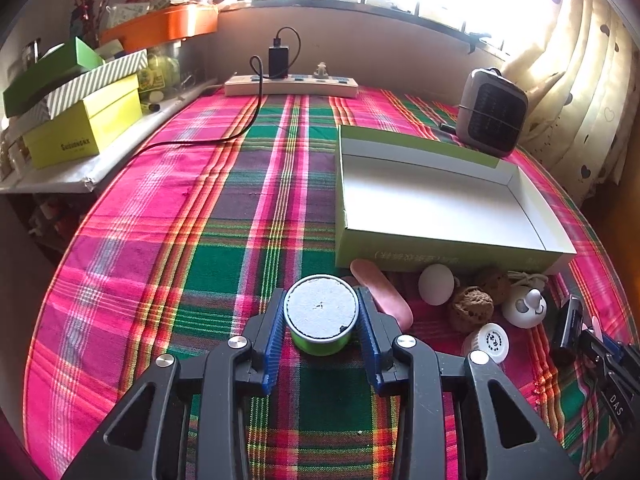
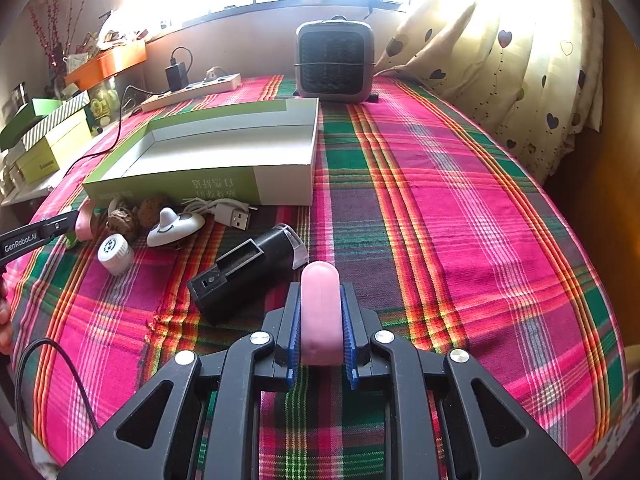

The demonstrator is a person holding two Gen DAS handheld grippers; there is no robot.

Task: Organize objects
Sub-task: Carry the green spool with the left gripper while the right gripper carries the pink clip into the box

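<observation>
Blue ribbed pads of the left gripper (image 1: 321, 320) press both sides of a green tin (image 1: 321, 318) with a grey-white lid, so those tongs are clenched on it near the front edge of the plaid cloth (image 1: 224, 208). The right gripper (image 2: 321, 320) is clamped on a pink bar (image 2: 321, 316) that stands on end between its pads, its rounded top poking past the fingertips.

Just beyond the tin, slightly right, lies a second pink piece (image 1: 382, 292), touching or nearly touching the right pad. Past it sit a white egg (image 1: 436, 284), two brown walnuts (image 1: 470, 308), a white panda toy (image 1: 524, 308) and a white cap (image 1: 486, 342), crowded close together. A black case (image 2: 244, 272) with an open slot lies tilted just left of the pink bar, and a white USB cable (image 2: 230, 210) lies beyond it against the box wall.

All this clutter lines the near wall of a shallow green box (image 1: 440, 258) with a white, empty inside, standing between the grippers and the box's opening. Farther off, behind the box, a grey heater (image 2: 335, 62) stands upright. At the far edge a white power strip (image 1: 290, 86) carries a black charger (image 1: 278, 60) whose cable runs down the left side of the cloth. On a shelf to the left, green and yellow boxes (image 1: 80, 120) are stacked, with an orange tray (image 1: 168, 24) above, and a heart-print curtain (image 2: 520, 60) hangs at the far right
</observation>
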